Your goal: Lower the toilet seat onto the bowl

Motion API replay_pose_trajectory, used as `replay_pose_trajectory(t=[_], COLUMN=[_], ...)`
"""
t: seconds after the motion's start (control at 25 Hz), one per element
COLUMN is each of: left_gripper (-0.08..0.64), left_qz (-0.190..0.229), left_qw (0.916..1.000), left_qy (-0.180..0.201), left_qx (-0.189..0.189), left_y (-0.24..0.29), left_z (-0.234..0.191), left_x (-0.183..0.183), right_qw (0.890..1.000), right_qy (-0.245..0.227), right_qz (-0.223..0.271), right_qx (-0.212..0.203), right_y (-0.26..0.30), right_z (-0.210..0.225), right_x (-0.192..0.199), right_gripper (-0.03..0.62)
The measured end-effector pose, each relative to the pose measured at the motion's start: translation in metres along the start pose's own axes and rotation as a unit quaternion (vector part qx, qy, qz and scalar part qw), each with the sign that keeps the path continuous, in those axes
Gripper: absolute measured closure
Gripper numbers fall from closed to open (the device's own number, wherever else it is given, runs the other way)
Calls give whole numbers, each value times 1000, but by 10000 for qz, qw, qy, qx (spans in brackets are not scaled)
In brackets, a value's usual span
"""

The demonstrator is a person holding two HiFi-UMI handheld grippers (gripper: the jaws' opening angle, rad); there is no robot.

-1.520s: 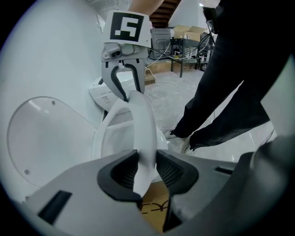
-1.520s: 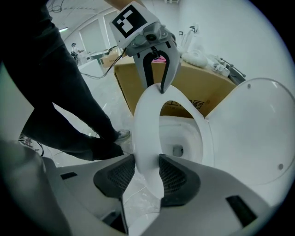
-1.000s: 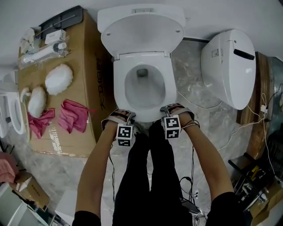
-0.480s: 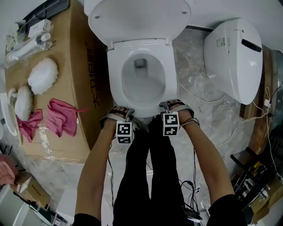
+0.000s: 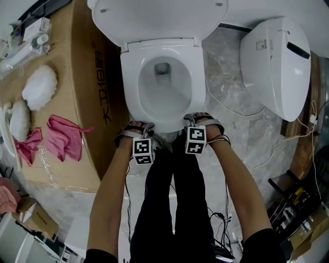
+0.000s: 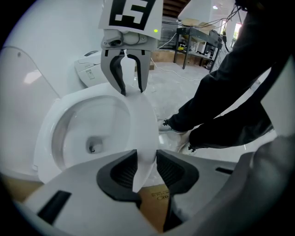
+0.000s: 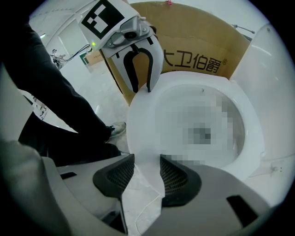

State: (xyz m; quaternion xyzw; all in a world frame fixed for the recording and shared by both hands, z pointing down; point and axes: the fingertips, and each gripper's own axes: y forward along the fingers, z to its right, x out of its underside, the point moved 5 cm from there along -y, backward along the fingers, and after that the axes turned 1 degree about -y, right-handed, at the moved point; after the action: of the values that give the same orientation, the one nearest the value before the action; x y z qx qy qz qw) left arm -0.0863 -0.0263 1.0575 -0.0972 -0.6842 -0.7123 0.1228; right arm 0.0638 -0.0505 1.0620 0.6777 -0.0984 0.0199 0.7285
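Head view: we hold toilet seat (image 5: pixel 131 77) at front rim w/ left gripper (image 5: pixel 136 128) & right gripper (image 5: pixel 202 120), one per side for level set-down, seat approx. flat on bowl (image 5: pixel 162 91); left gripper view: jaws clamped on rim (image 6: pixel 138 120); right gripper view: same, pads pinching rim (image 7: pixel 151 126).

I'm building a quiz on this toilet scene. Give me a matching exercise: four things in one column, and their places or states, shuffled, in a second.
Things:
1. seat
2. lid
3. pink cloths
4. left gripper

Places or states:
A. lying on the cardboard box
B. raised, behind the bowl
C. shut on the seat's front rim
D. down over the bowl

Pairs: 1-D, 2-B, 3-A, 4-C
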Motion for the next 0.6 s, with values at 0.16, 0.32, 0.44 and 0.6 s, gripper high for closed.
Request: replay_pose_trajectory(t=[0.16, 0.32, 0.44, 0.6], left_gripper=[425, 376, 376, 432], left_qz=[18, -48, 104, 926], left_qw=[9993, 9942, 9879, 9620], left_qy=[-351, -1047, -1538, -2537], left_qx=[142, 258, 192, -404], left_y=[3, -8, -33, -114], left_z=[-2, -1, 5, -6], left_x=[3, -6, -17, -45], right_qw=[10000, 9998, 9982, 9836], right_qy=[-55, 145, 574, 1674], right_qz=[-22, -92, 45, 657], right_qx=[-51, -111, -180, 159], right_y=[1, -11, -42, -130], right_z=[3, 0, -7, -7], right_x=[-1, -1, -10, -38], right_gripper=[400, 394, 394, 443])
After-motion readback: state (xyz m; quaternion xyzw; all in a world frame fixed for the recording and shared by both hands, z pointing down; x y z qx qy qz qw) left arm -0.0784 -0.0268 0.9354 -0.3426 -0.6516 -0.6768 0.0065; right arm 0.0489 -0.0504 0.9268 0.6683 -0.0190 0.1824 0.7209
